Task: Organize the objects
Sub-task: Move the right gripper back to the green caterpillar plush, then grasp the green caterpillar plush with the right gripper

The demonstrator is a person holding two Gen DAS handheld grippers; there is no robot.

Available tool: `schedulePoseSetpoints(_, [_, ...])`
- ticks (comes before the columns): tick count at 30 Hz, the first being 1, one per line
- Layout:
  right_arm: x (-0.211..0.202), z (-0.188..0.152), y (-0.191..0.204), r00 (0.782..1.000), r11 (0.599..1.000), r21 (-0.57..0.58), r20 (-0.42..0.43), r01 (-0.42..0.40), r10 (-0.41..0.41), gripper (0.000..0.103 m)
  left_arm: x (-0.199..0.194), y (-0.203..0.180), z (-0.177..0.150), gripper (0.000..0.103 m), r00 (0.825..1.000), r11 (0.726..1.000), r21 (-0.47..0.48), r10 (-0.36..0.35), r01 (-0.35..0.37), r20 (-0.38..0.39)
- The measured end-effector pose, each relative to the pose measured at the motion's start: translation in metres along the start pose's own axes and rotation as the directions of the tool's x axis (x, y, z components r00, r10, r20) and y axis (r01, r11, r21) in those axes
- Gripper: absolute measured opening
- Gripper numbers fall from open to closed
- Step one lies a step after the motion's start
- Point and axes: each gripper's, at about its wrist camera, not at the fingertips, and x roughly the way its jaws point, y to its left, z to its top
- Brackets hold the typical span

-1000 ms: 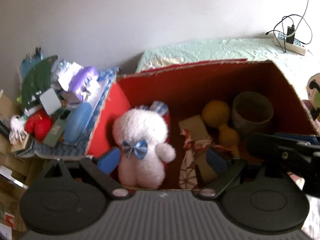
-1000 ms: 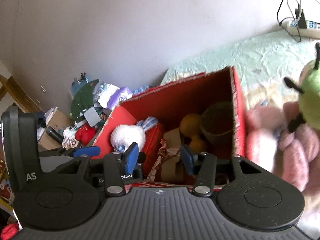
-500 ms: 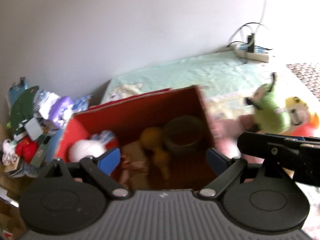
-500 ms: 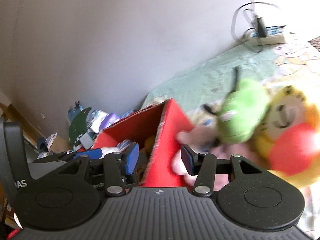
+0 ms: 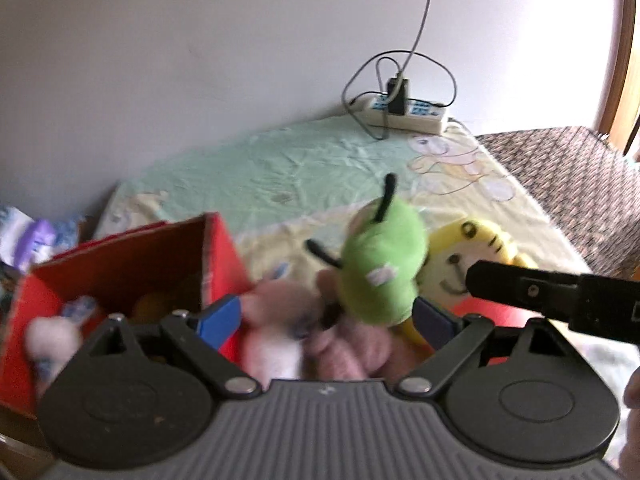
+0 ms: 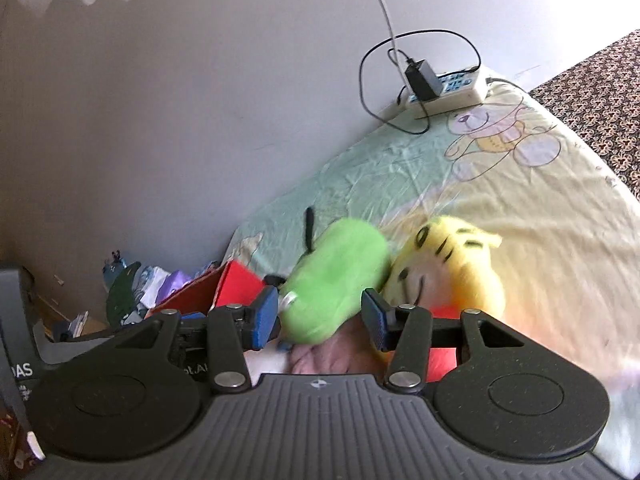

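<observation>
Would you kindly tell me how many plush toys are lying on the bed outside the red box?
3: a green toy in the middle, a yellow toy to its right, a pink toy under them. More may be hidden.

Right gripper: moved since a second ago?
Yes. The right gripper swung rightward off the red box and now frames the green plush, jaws open.

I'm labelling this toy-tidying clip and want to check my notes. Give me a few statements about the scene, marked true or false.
1. The green plush lies on the bed beside the yellow plush. True.
2. The red box is empty. False: toys show inside it.
3. The power strip sits by the wall with a charger plugged in. True.
4. The right gripper is clamped on the green plush. False: its jaws stand apart and grip nothing.
</observation>
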Motion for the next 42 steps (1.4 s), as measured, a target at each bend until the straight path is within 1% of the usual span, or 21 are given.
schedulePoseSetpoints(1, [0.004,0.005,-0.005,1.000,1.000,0.005,-0.007,0.001,-0.001,0.051,0.005,-0.001,0.004,0.093,1.000,1.000,-0.009,-0.013,0.013,-0.002])
schedulePoseSetpoints(5, [0.018,0.019,-0.016,1.000,0.999,0.041,-0.029,0.003,-0.002,0.049,0.029,-0.006,0.022,0.094,1.000,0.999,-0.027,-0.027,0.027,-0.006])
schedulePoseSetpoints(6, [0.021,0.022,-0.020,0.999,0.998,0.055,-0.033,0.000,0.002,0.049,0.035,-0.008,0.025,0.093,1.000,0.999,-0.035,-0.025,0.024,-0.017])
schedulePoseSetpoints(8, [0.030,0.028,-0.025,0.999,0.997,0.082,-0.041,-0.007,0.011,0.049,0.042,-0.008,0.029,0.093,0.999,0.998,-0.042,-0.043,0.042,-0.028])
schedulePoseSetpoints(10, [0.038,0.033,-0.030,0.999,0.995,0.103,-0.043,-0.013,0.018,0.049,0.049,-0.009,0.030,0.089,0.998,0.998,-0.050,-0.052,0.050,-0.035])
schedulePoseSetpoints(12, [0.045,0.037,-0.033,0.999,0.993,0.119,-0.048,-0.009,0.015,0.049,0.057,-0.007,0.032,0.088,0.996,0.995,-0.068,-0.082,0.079,-0.047])
schedulePoseSetpoints(14, [0.053,0.041,-0.036,0.998,0.991,0.134,-0.058,-0.017,0.025,0.049,0.066,-0.005,0.032,0.083,0.990,0.988,-0.104,-0.121,0.113,-0.069])
schedulePoseSetpoints(16, [0.061,0.043,-0.037,0.997,0.989,0.146,-0.073,-0.027,0.038,0.049,0.073,-0.005,0.030,0.078,0.985,0.985,-0.115,-0.144,0.133,-0.093])
schedulePoseSetpoints(19, [0.071,0.043,-0.038,0.994,0.988,0.150,-0.103,-0.023,0.038,0.049,0.077,-0.007,0.026,0.076,0.984,0.984,-0.119,-0.145,0.133,-0.104])
schedulePoseSetpoints(23, [0.079,0.033,-0.038,0.986,0.984,0.171,-0.147,-0.057,0.083,0.050,0.075,-0.010,0.020,0.072,0.982,0.983,-0.114,-0.159,0.147,-0.105])
schedulePoseSetpoints(24, [0.079,0.031,-0.037,0.986,0.986,0.158,-0.146,-0.053,0.077,0.051,0.074,-0.012,0.018,0.070,0.981,0.983,-0.108,-0.163,0.151,-0.110])
schedulePoseSetpoints(26, [0.078,0.029,-0.035,0.987,0.991,0.128,-0.152,-0.030,0.049,0.051,0.073,-0.015,0.013,0.068,0.978,0.981,-0.108,-0.173,0.160,-0.119])
schedulePoseSetpoints(28, [0.073,0.026,-0.037,0.986,0.992,0.126,-0.157,-0.032,0.052,0.051,0.072,-0.024,0.007,0.069,0.975,0.979,-0.103,-0.185,0.173,-0.121])
schedulePoseSetpoints(30, [0.074,0.023,-0.041,0.983,0.990,0.132,-0.175,-0.039,0.062,0.051,0.068,-0.033,0.000,0.069,0.981,0.986,-0.065,-0.161,0.155,-0.108])
schedulePoseSetpoints(31, [0.075,0.023,-0.043,0.982,0.990,0.136,-0.175,-0.043,0.067,0.052,0.068,-0.036,-0.002,0.072,0.983,0.988,-0.051,-0.152,0.147,-0.102])
schedulePoseSetpoints(35, [0.079,0.022,-0.041,0.983,0.991,0.128,-0.171,-0.044,0.066,0.053,0.082,-0.033,0.000,0.074,0.981,0.989,-0.038,-0.147,0.143,-0.128])
schedulePoseSetpoints(36, [0.081,0.021,-0.040,0.983,0.992,0.118,-0.172,-0.044,0.064,0.054,0.087,-0.032,0.001,0.074,0.979,0.988,-0.037,-0.152,0.149,-0.136])
schedulePoseSetpoints(37, [0.083,0.020,-0.039,0.982,0.993,0.108,-0.176,-0.044,0.062,0.056,0.091,-0.031,0.001,0.071,0.976,0.987,-0.045,-0.158,0.153,-0.146])
schedulePoseSetpoints(39, [0.083,0.019,-0.041,0.982,0.992,0.118,-0.176,-0.049,0.069,0.055,0.095,-0.032,0.001,0.071,0.971,0.983,-0.060,-0.179,0.172,-0.159])
schedulePoseSetpoints(42, [0.078,0.019,-0.043,0.980,0.990,0.124,-0.177,-0.067,0.089,0.051,0.093,-0.039,0.001,0.070,0.976,0.987,-0.040,-0.159,0.155,-0.148])
